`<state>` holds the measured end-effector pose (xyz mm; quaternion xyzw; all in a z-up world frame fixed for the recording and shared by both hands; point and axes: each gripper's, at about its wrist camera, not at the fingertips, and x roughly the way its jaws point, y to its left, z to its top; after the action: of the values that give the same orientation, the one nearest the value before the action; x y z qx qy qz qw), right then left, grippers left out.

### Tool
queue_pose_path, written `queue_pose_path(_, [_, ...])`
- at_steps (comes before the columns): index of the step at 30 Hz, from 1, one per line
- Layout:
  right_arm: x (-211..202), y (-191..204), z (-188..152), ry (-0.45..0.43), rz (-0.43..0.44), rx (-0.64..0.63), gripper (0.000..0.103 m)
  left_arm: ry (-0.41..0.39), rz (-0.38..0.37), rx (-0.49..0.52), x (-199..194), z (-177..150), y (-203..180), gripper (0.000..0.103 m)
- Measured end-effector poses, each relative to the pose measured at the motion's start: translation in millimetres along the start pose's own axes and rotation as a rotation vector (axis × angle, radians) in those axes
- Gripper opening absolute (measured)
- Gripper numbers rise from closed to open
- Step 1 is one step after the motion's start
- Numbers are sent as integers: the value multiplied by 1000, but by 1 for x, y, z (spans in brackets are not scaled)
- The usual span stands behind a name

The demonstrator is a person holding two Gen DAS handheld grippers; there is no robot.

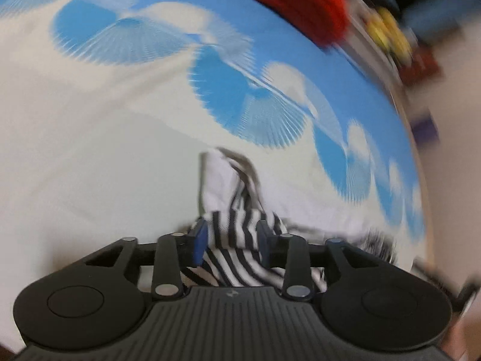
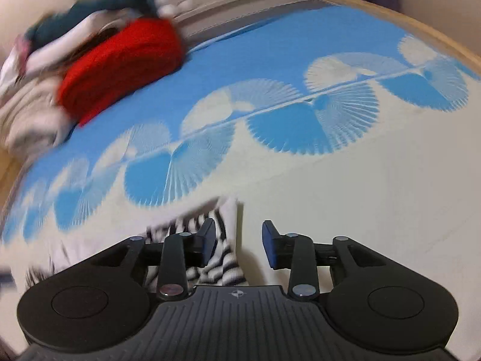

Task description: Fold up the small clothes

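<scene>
A small black-and-white striped garment [image 1: 237,234] lies crumpled on the white part of a bedsheet. In the left wrist view my left gripper [image 1: 231,242] is open, its blue pads on either side of a striped fold that lies between them. In the right wrist view the same garment [image 2: 222,252] lies under and beside the left finger of my right gripper [image 2: 239,243]. The right gripper is open, with bare sheet between its pads. Both views are blurred.
The bed is covered by a blue and white sheet [image 2: 300,60] with fan patterns. A red garment [image 2: 120,69] lies on a pile of clothes [image 2: 33,102] at the bed's far side; it also shows in the left wrist view [image 1: 288,0]. A wooden bed edge [image 2: 421,27] runs behind.
</scene>
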<state>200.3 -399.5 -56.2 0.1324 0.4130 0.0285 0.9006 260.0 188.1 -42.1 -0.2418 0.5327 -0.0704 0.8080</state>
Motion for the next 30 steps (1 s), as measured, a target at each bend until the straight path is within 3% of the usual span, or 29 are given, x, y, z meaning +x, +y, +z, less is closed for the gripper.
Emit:
queue_pose_path(2, [7,11,-7,12,-17,-126,44,13,-20,115,2,-5,-11,60])
queue_pose_path(4, [16,18,-14,13,-35,-205,48,13,12,212,10,-14,-18,75])
queue_pose_path(9, [41,38,-21,26,-78,-387,52,38,165,365,38,-32,-31,76])
queue_pose_path(15, [66,55,-22,17,-71,-490,54,-26,213,475,62,-34,-47,76])
queue_pose_path(17, [77,60,-19,18,-54,-513,54,-56,189,486,67,-30,-50,68])
queue_pose_path(18, [81,62,-17,22,-44,-513,53,-58,176,486,70,-27,-52,49])
queue_pose_path(19, [85,64,-15,25,-29,-514,50,-49,152,486,72,-24,-54,15])
queue_pose_path(20, [88,66,-11,24,-10,-518,46,-39,126,487,71,-22,-54,3])
queue_pose_path(21, [88,69,-6,13,15,-516,21,-70,125,482,68,-18,-55,4])
queue_pose_path(22, [85,70,1,-8,36,-495,6,-135,146,459,61,-12,-55,4])
queue_pose_path(23, [79,71,10,-64,50,-461,6,-248,158,376,48,-1,-51,3])
queue_pose_path(25, [65,68,29,-178,88,-369,6,-393,89,197,30,17,-38,3])
queue_pose_path(27, [65,67,42,-249,81,-279,6,-363,71,163,44,30,-38,4])
queue_pose_path(29, [87,74,47,-217,-18,-291,6,-262,196,224,78,36,-49,4])
queue_pose_path(30, [106,79,45,-151,-70,-326,6,-191,259,253,99,37,-53,4])
